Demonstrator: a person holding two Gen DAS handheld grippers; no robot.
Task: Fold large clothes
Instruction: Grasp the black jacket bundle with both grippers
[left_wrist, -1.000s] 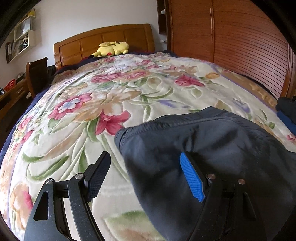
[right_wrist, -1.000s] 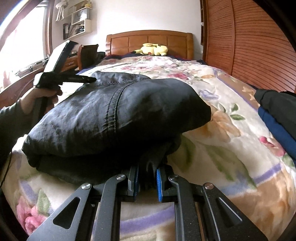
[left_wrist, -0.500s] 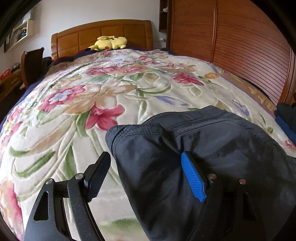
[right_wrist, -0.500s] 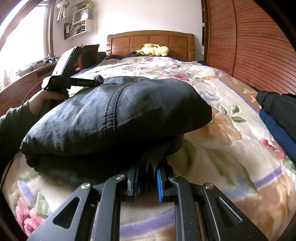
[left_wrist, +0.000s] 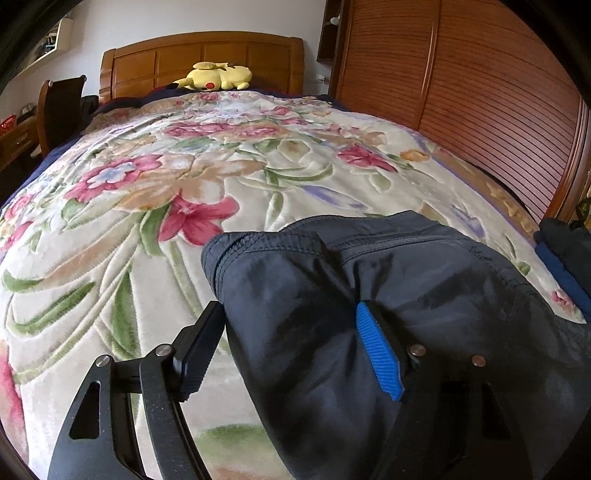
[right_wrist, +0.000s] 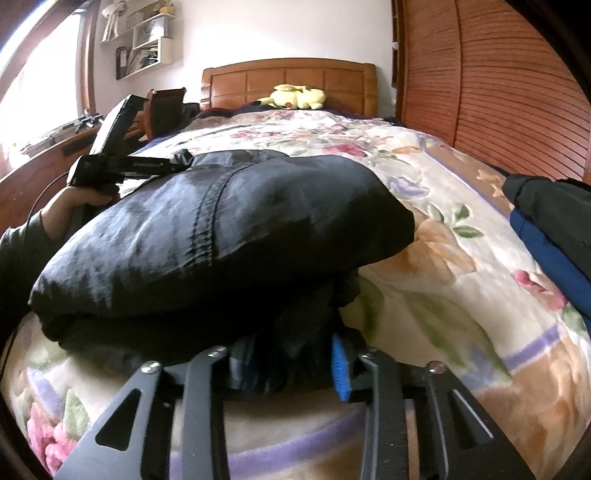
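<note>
A dark navy folded garment (left_wrist: 388, 295) lies on the floral bedspread (left_wrist: 184, 184). My left gripper (left_wrist: 291, 343) is open wide, its jaws on either side of the garment's left corner, the blue pad (left_wrist: 376, 354) pressing on the fabric. In the right wrist view the same garment (right_wrist: 229, 229) is a thick folded bundle. My right gripper (right_wrist: 291, 365) is open, with the bundle's near lower edge bunched between the jaws. The left gripper (right_wrist: 125, 162) and the hand holding it show at the bundle's far left.
A yellow plush toy (left_wrist: 214, 75) lies by the wooden headboard (left_wrist: 199, 59). A slatted wooden wardrobe (left_wrist: 480, 92) runs along the right. A stack of dark and blue clothes (right_wrist: 550, 229) sits at the bed's right edge. A chair (left_wrist: 59, 107) and desk stand left.
My right gripper has opened and let go of the garment's lower edge, which still lies between the jaws. My left gripper stays open on the far corner and has shifted slightly.
</note>
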